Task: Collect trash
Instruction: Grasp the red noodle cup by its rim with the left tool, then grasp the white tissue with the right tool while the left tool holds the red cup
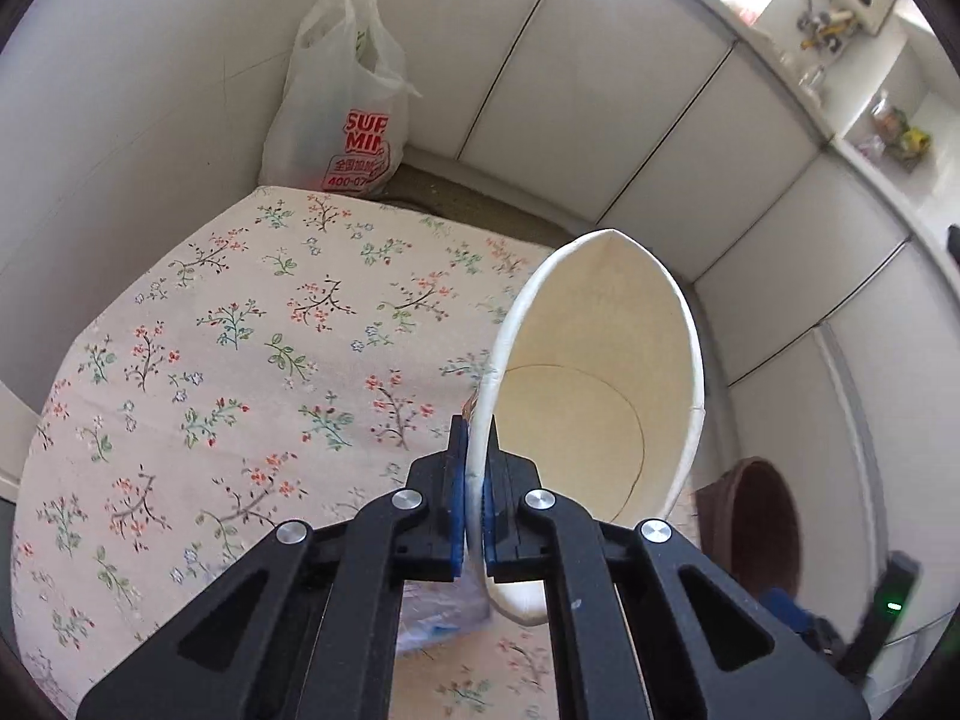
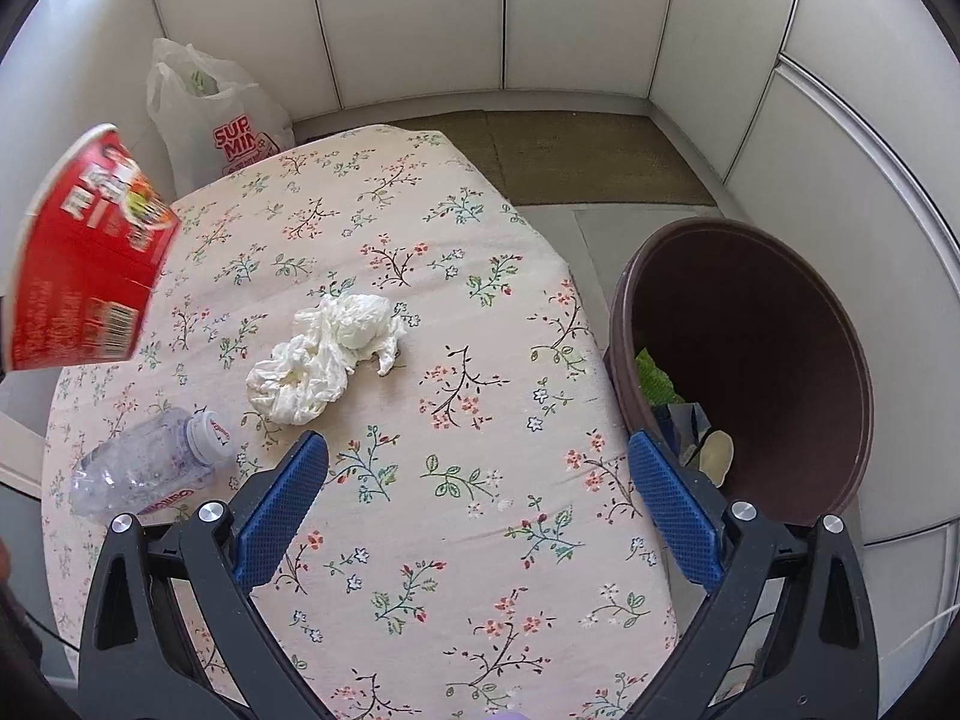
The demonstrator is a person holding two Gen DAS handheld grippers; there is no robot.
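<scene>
L gripper (image 1: 475,501): blue pads pressed together on the wall of a paper cup (image 1: 600,384), pinching the rim side. Cup is squashed to a pointed oval, empty, cream inside, and fills the centre-right of the L wrist view. In the R wrist view the same cup shows at the left edge of frame, red printed outside, held above the table.

R gripper (image 2: 480,504): jaws spread wide, nothing between them, hanging over the floral tablecloth (image 2: 480,540) at lower centre of frame.

Trash on the table, R wrist view:
- Crumpled tissue (image 2: 327,360), frame centre, above the R fingers.
- Crushed clear plastic bottle (image 2: 150,468), white cap on, lower left, just beside the L-hand blue pad.

Brown bin (image 2: 780,360): right of frame, beside the table edge, on the floor; some scraps lie inside.

White plastic bag (image 1: 342,96) w/ red print: upper left, behind the table's far corner.
</scene>
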